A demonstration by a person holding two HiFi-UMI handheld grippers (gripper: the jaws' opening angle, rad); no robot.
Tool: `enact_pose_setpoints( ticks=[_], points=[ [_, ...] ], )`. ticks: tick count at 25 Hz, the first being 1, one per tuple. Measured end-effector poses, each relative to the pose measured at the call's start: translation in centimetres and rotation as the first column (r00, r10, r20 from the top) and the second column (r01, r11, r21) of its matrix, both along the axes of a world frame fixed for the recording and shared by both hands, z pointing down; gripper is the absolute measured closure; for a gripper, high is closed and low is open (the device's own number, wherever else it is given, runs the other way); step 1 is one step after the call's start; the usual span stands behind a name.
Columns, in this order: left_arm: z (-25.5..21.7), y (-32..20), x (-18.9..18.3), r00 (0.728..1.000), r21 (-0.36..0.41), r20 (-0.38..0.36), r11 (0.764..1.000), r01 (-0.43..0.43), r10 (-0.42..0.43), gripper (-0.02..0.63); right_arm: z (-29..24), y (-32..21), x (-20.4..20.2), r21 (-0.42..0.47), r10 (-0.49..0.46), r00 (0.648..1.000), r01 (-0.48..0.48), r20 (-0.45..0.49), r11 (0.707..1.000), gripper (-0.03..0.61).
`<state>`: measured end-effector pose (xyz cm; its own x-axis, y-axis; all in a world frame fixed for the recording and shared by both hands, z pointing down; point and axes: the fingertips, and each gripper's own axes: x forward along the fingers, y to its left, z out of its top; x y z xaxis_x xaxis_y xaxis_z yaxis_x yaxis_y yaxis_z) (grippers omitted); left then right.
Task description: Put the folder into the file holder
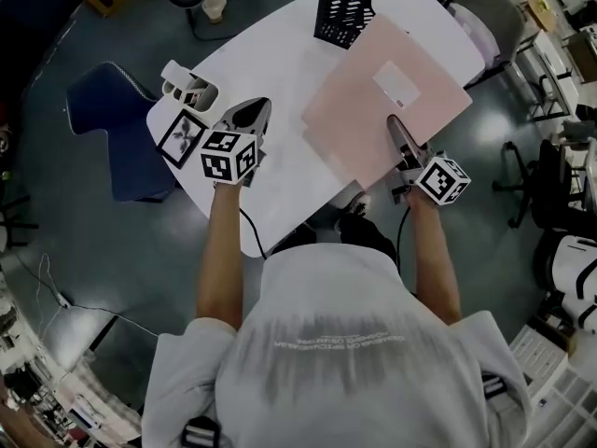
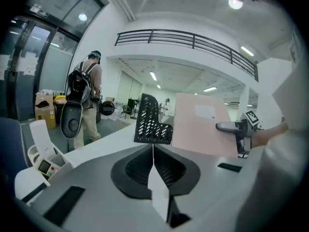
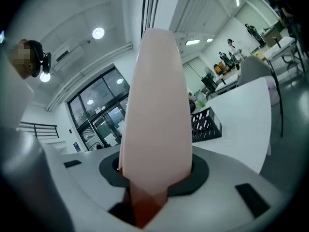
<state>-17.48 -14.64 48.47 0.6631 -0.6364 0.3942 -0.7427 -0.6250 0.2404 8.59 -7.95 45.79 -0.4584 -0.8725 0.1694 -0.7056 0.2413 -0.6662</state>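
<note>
Right gripper [image 1: 395, 127] jaws clamp the pink folder [image 1: 354, 110] edge between them (likely light, bendy); left gripper [image 1: 252, 112] jaws closed, empty.

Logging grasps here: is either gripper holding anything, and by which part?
The right gripper is shut on the pink folder, gripping it at the edge nearest the person. The left gripper is shut and empty.

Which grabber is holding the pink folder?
The right gripper: its jaws clamp the near edge of the pink folder. The left gripper has its jaws shut together with nothing between them.
</note>
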Motion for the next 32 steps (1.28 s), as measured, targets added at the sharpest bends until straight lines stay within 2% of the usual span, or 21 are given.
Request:
enact_pose_setpoints(
  ticks=[5,13,23,27,32],
  points=[
    [-5.1,-0.4,2.5,1.0,0.096,-0.002,0.995,0.014,-0.014,0.594,-5.3,0.3,3.6,0.125,0.03,0.992,-0.014,-0.125,0.992,0.41],
    [-10.7,0.9,9.6,0.999,0.202,0.008,0.979,0.033,-0.035,0.594,-10.8,1.6,10.3,0.247,0.024,0.975,0.033,-0.222,0.969,0.407],
    [-13.6,2.6,17.8,0.992,0.273,0.001,0.954,0.119,-0.124,0.594,-14.2,0.7,19.3,0.338,0.028,0.904,0.13,-0.426,0.932,0.403],
    [-13.5,2.8,19.6,0.988,0.282,0.016,0.949,0.142,-0.152,0.594,-15.3,-0.8,21.5,0.36,0.019,0.912,0.143,-0.41,0.922,0.406],
    [-14.1,1.7,19.6,0.979,0.301,0.027,0.936,0.184,-0.201,0.594,-16.3,-3.6,23.0,0.377,0.014,0.923,0.143,-0.385,0.915,0.408]
  ],
)
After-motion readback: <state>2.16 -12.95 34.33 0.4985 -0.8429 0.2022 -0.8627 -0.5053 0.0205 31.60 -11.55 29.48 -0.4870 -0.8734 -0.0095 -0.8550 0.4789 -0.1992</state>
